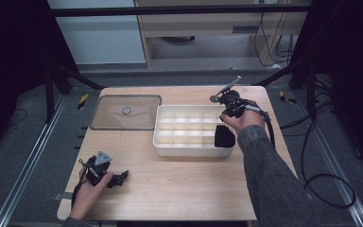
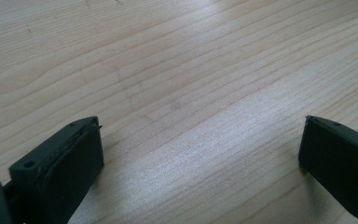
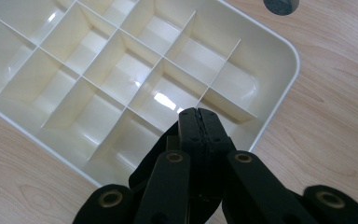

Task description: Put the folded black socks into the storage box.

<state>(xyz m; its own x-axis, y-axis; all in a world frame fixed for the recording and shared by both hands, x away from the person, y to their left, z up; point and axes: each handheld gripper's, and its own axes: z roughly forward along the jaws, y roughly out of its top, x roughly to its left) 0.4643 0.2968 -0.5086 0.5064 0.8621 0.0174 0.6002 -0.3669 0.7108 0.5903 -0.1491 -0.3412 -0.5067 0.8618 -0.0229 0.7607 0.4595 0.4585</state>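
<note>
Nearest the person, the left tool (image 1: 121,178) rests on the worktop (image 1: 179,184) with its jaws spread wide, holding nothing. Farther off, the right tool (image 3: 198,114) hangs over the divided tray (image 1: 163,145) – jaws pressed together, nothing seen between them. A careless dip could knock a thin divider or shove the light tray toward its clear lid (image 1: 108,116).

My wooden table (image 1: 179,189) sits on grey carpet floor (image 1: 23,142); metal floor rails (image 1: 28,161), black frame legs (image 1: 52,90), pale cabinet (image 1: 208,28) behind, dim room.
</note>
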